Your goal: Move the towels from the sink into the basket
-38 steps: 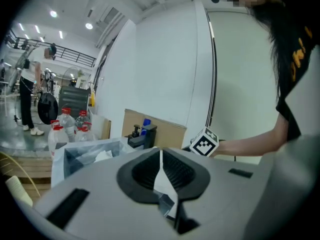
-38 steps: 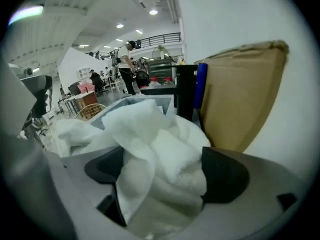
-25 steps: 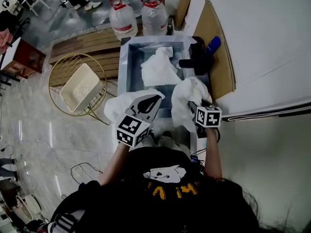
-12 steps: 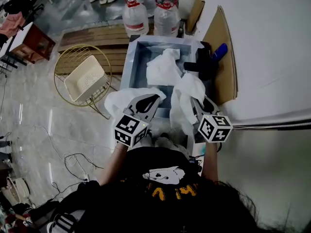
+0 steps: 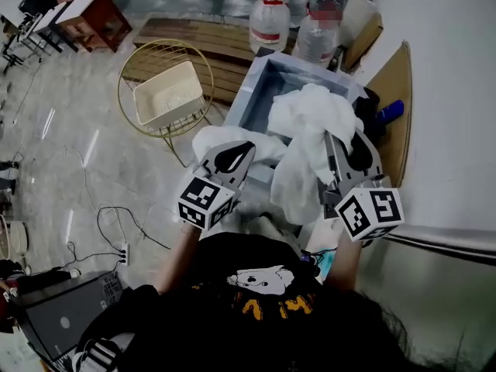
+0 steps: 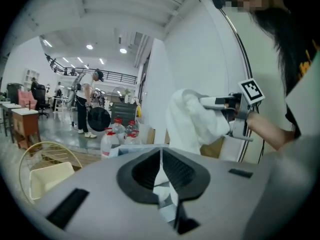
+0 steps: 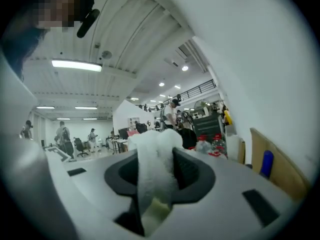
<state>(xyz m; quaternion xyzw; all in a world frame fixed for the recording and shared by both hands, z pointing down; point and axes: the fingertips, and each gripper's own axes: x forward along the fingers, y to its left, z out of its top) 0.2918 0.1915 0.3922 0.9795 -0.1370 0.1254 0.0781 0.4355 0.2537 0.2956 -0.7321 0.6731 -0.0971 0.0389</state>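
At the sink [image 5: 249, 93], clamps a white towel [image 5: 308, 126] in the right hand-held gripper [image 5: 350, 149], jaws just tightened; pinches a second towel [image 5: 211, 141] in the left hand-held gripper [image 5: 236, 155].

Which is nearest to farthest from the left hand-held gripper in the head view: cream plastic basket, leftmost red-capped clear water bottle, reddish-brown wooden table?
1. Cream plastic basket, upper left.
2. Leftmost red-capped clear water bottle, top centre.
3. Reddish-brown wooden table, far top left.

The towels [image 5: 310, 122] I hold are soft, fuzzy white cloth. The basket [image 5: 167, 99] looks like matt cream plastic, and it sits in a shiny gold wire stand [image 5: 155, 55]. The floor [image 5: 70, 153] is smooth and glossy.
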